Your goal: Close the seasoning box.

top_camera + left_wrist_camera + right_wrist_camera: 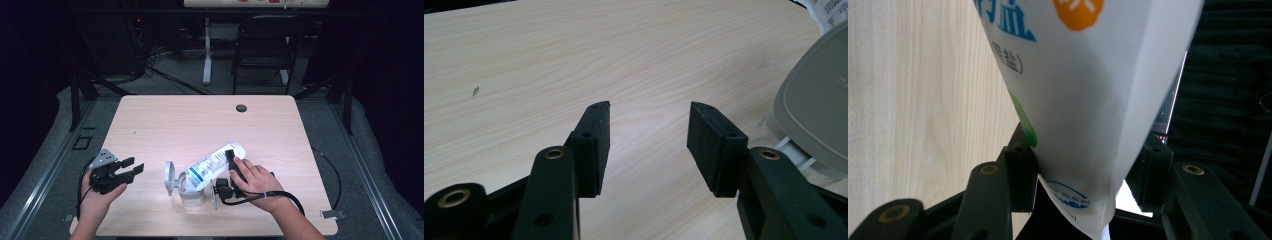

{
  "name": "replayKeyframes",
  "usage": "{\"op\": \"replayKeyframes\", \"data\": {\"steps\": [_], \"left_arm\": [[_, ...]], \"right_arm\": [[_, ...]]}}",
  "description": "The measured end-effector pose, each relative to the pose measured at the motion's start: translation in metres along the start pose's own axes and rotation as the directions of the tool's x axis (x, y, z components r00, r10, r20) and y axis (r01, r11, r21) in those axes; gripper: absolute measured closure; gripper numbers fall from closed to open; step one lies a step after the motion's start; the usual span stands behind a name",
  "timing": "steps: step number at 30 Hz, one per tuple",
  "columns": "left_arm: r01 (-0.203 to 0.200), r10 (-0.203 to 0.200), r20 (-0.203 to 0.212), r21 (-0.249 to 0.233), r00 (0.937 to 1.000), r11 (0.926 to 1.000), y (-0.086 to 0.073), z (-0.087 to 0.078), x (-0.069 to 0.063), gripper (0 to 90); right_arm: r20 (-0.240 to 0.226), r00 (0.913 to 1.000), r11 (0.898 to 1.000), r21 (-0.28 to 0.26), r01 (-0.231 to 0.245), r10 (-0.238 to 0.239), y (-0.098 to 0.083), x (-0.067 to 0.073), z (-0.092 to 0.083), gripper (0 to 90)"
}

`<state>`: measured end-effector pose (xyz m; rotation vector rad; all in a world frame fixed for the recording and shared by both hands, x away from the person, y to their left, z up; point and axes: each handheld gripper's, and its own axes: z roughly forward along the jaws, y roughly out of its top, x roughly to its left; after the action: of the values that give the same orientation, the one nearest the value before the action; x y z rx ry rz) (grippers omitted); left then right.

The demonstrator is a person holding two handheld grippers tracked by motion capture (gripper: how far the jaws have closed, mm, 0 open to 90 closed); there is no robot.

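Right hand-held gripper (1083, 185) clamps the bag (216, 162), tilted over the jar (191, 189) near the worktop's (165, 120) front edge; loose grip risks spillage. Left hand-held gripper (133, 167) open, empty.

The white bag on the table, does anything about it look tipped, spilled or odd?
The white bag is tilted, its lower end over the clear container, whose grey lid stands open. The right tool grips its raised end. No spill is visible on the table.
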<state>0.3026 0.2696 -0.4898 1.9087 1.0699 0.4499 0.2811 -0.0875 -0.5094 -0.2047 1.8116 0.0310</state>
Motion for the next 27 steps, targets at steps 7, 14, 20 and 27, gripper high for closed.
{"op": "replayKeyframes", "data": {"steps": [7, 14, 20, 27], "left_arm": [[-0.001, 0.001, 0.000, 0.001, 1.0000, 1.0000, 0.0000, 0.0001, 0.0001, 52.3], [-0.001, 0.001, 0.000, 0.004, 1.0000, 1.0000, -0.0002, 0.0002, 0.0001, 52.3], [0.000, 0.000, 0.000, 0.003, 1.0000, 1.0000, -0.0002, 0.0002, 0.0001, 52.3], [-0.004, 0.004, 0.002, 0.015, 1.0000, 0.9999, 0.0002, -0.0003, 0.0005, 52.3]], "right_arm": [[0.007, 0.9999, 1.000, -0.003, 0.009, -0.009, -0.0004, -0.0003, 0.0002, 54.2], [0.012, 0.9999, 1.000, -0.006, 0.011, -0.011, -0.0007, -0.0008, 0.0002, 54.6], [0.015, 0.9998, 1.000, -0.012, 0.014, -0.014, -0.0013, -0.0012, 0.0002, 54.8], [0.021, 0.9996, 1.000, -0.013, 0.022, -0.021, -0.0011, -0.0009, -0.0002, 55.1]]}}
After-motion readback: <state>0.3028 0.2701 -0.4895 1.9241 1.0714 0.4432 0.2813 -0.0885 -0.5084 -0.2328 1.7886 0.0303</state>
